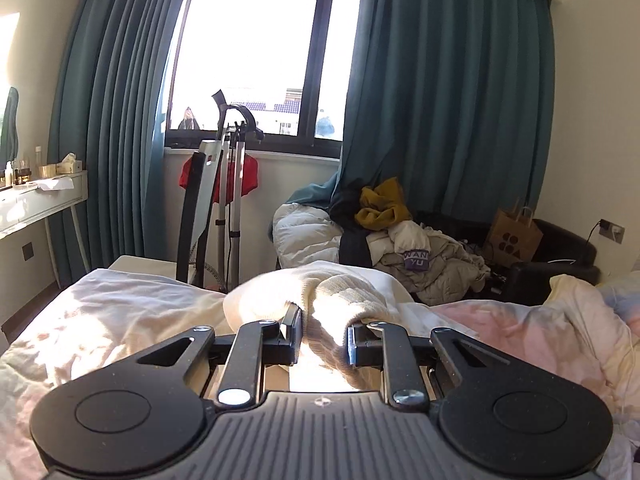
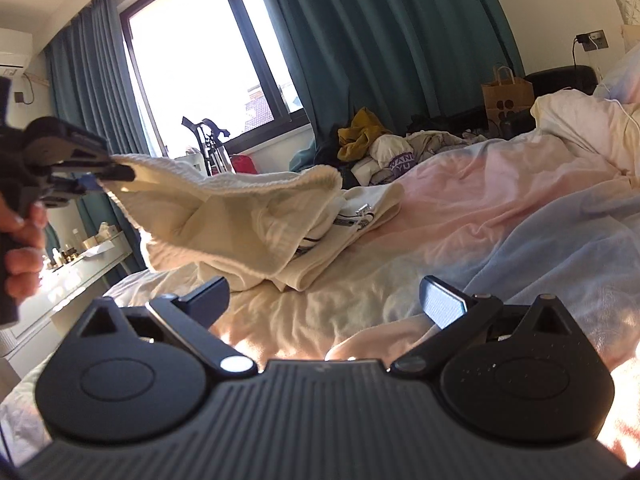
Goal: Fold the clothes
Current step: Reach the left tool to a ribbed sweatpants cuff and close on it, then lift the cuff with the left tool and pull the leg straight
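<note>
Between the fingers of the left tool [image 1: 322, 338] sits a cream knitted garment [image 1: 344, 292], its ribbed edge pinched by both pads and lifted off the bed [image 1: 100, 312]. From the right tool's view the same garment [image 2: 224, 216] hangs from the left tool [image 2: 116, 174] at the far left and drapes down to a folded cream piece with dark printed stripes [image 2: 352, 220] lying ahead on the bedding. A hand [image 2: 24, 240] grips the left tool's handle. The right tool [image 2: 324, 300] has its fingers spread wide with nothing between them, low over the pink and blue sheet [image 2: 500, 208]. Beyond the left tool, a heap of clothes [image 1: 400, 236] lies under teal curtains [image 1: 448, 80], with a brown paper bag [image 1: 512, 236] at its right and a white bench [image 1: 36, 200] off to the left.
</note>
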Action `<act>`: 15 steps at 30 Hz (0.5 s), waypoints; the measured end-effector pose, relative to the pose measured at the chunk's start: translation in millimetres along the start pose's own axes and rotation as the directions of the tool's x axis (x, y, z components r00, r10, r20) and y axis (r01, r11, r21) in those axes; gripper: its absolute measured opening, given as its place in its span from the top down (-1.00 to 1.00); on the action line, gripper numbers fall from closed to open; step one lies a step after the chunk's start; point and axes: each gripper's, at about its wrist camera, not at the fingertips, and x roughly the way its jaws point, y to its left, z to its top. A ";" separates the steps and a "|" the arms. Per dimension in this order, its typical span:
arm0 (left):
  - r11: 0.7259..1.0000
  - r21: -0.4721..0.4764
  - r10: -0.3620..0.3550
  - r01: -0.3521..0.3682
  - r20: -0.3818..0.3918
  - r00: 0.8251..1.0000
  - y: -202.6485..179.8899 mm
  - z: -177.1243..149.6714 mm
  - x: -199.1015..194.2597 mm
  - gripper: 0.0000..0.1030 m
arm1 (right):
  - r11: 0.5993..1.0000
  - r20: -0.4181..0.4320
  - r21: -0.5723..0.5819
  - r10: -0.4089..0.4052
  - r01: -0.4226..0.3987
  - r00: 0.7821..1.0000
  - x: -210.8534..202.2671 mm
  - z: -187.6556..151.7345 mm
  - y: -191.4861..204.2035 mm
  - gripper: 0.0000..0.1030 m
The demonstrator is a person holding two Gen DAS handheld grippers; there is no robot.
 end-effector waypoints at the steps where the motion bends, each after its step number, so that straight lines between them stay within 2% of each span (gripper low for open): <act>1: 1.000 -0.011 -0.002 0.002 0.001 1.000 9.7 -0.9 -14.2 0.60 | 1.000 -0.002 0.006 0.016 -0.016 1.000 -2.5 1.6 1.6 -1.00; 5: 0.996 -0.091 -0.008 0.007 -0.013 1.000 57.2 -17.7 -70.0 0.60 | 0.998 -0.004 -0.039 0.046 -0.046 0.999 -13.9 4.7 17.3 -1.00; 8: 0.995 -0.102 0.021 -0.025 -0.039 0.999 88.1 -42.4 -92.7 0.61 | 0.996 -0.028 -0.042 0.081 -0.082 0.996 -21.3 3.3 28.1 -1.00; 12: 0.980 -0.173 0.071 -0.098 -0.157 0.985 128.4 -80.1 -96.2 0.65 | 0.989 -0.081 -0.114 0.088 -0.097 0.993 -21.0 -5.5 46.8 -1.00; 15: 0.952 -0.278 0.053 -0.125 -0.251 0.967 155.2 -101.6 -97.5 0.66 | 0.980 -0.125 -0.170 0.079 -0.100 0.989 -17.7 -13.0 59.7 -1.00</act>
